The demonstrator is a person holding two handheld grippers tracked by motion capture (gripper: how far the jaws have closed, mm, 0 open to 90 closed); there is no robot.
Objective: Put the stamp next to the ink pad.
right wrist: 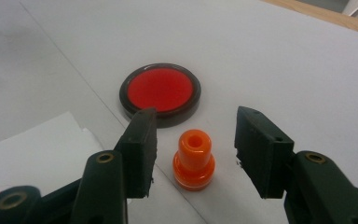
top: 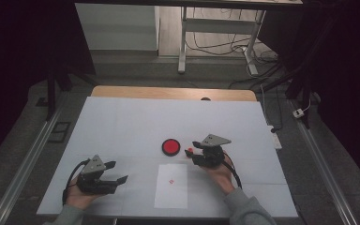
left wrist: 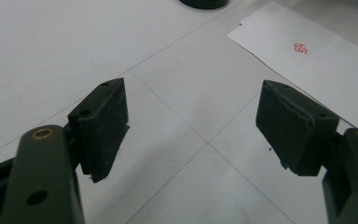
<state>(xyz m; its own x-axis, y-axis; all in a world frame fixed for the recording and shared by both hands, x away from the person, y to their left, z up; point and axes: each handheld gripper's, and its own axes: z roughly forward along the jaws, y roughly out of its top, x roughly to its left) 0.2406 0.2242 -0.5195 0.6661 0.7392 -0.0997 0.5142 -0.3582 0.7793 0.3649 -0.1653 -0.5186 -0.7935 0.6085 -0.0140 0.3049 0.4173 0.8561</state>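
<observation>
Stamp (right wrist: 194, 160): upright between the right gripper (right wrist: 195, 151) jaws, untouched.
Jaws: wide open, holding nothing.
Ink pad (right wrist: 160, 92): at 11 o'clock from stamp.

No readable text, brand or number anywhere. Only sign: a small red stamped mark (left wrist: 300, 47) on the white paper sheet (left wrist: 307, 70), ahead of my left fingers and off to the right side; strokes too blurred to read. In the high view it's a tiny red dot (top: 171, 181) mid-sheet, between my two grippers. The red ink pad (right wrist: 160, 90) and orange stamp (right wrist: 194, 160) by my right fingers carry no lettering.
</observation>
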